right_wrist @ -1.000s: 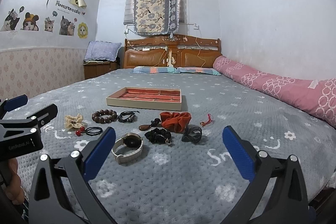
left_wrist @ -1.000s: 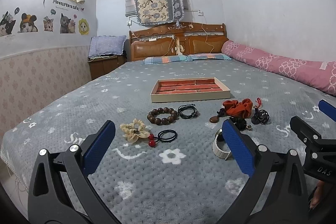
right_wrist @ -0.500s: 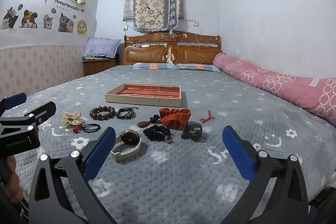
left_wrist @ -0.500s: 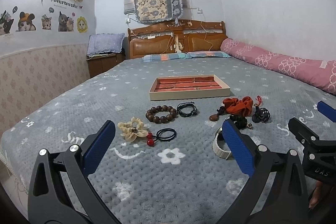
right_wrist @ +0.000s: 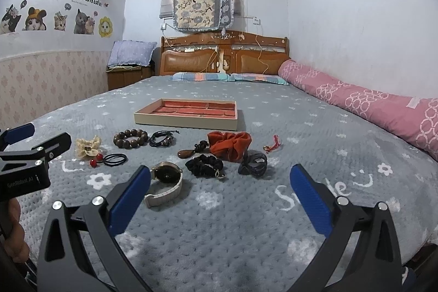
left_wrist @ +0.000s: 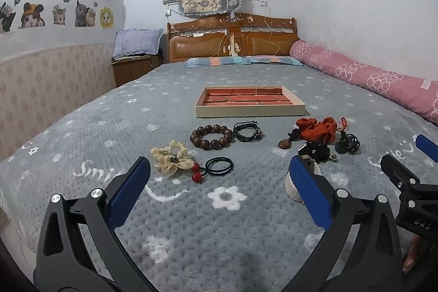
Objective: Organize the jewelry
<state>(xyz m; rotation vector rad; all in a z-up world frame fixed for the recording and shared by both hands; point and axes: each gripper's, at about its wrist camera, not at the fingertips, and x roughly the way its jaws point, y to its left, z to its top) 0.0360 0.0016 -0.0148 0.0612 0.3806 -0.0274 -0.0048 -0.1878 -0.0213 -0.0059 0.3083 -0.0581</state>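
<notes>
Left wrist view shows the left gripper (left_wrist: 219,188) with its blue pads spread wide and nothing between them, held low over the grey blanket (left_wrist: 219,237). Just beyond its left pad lie a cream scrunchie (left_wrist: 171,158), two red beads (left_wrist: 195,173) and black hair ties (left_wrist: 219,166). Farther out sit a wooden bead bracelet (left_wrist: 212,138) and a black cord bracelet (left_wrist: 247,131), side by side. Behind the right pad a watch (left_wrist: 294,182) is partly hidden. Past it are a black scrunchie (left_wrist: 317,151), a brown pendant (left_wrist: 284,144), an orange scrunchie (left_wrist: 317,129) and a black claw clip (left_wrist: 347,144), bunched close together. The tray (left_wrist: 249,110), with red-lined compartments that look empty, lies behind all the pieces, well apart from the gripper. The right gripper (left_wrist: 410,177) shows at the right edge. Right wrist view shows the right gripper (right_wrist: 219,188) also spread wide and holding nothing, with the watch (right_wrist: 165,179) just beside its left pad. A small red tassel charm (right_wrist: 273,142) lies to the right of the orange scrunchie (right_wrist: 230,144). The left gripper (right_wrist: 27,155) appears at the left edge, with a hand (right_wrist: 13,231) below it.
</notes>
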